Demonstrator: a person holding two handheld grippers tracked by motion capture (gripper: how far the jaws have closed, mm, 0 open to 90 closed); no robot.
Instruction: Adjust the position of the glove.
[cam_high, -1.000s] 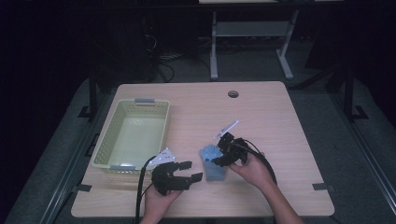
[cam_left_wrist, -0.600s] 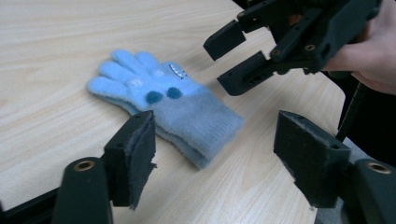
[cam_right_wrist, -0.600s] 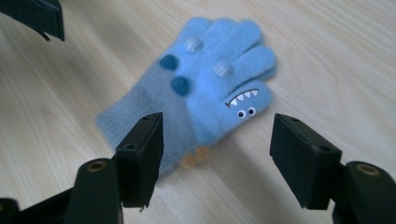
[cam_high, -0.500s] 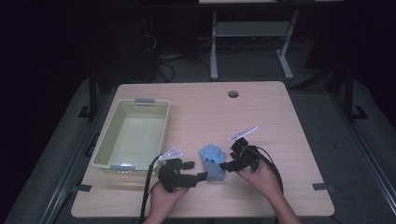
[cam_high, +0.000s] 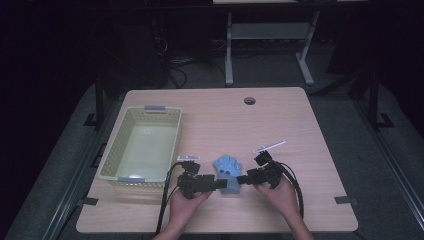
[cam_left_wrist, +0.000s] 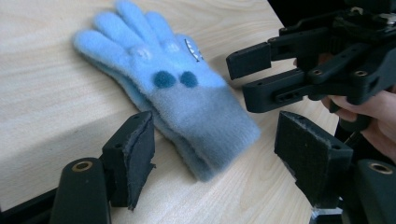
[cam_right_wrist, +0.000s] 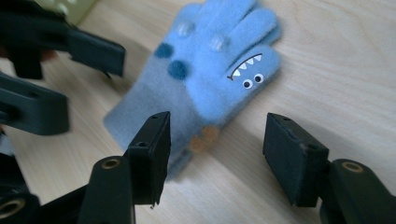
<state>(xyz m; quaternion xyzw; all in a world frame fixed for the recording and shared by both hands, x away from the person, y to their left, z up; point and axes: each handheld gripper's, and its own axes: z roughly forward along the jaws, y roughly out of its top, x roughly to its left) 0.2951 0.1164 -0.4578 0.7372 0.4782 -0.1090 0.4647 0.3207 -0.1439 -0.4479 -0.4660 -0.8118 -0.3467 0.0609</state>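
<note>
Thing in hand: we are working on a soft, fuzzy light-blue knitted glove with dark blue dots, a toothy mouth and googly eyes (cam_left_wrist: 173, 88), lying flat on the pale wooden tabletop (cam_high: 300, 130).
Where it lies: its cuff end sits between the two grippers, just ahead of the fingers of both; its fingertips point away from us.
Left gripper (cam_left_wrist: 219, 163): its padded fingers (cam_left_wrist: 135, 154) stand wide apart, one on each side of the cuff, not touching it.
Right gripper (cam_right_wrist: 215, 154): its fingers (cam_right_wrist: 292, 154) are also spread wide, with the cuff edge between them and nothing held.
How it will handle: we judge it light, limp and springy; it should sag and fold when lifted, and it will not break. The fleecy nap should give the pads good friction.
Where to take hold: we would pinch the doubled cuff edge, closing well down so both layers are caught.
Risk: a shallow bite may catch fluff alone and slip off.
Nearby: a pale green plastic basket (cam_high: 115, 155) stands well beyond the left fingers.
</note>
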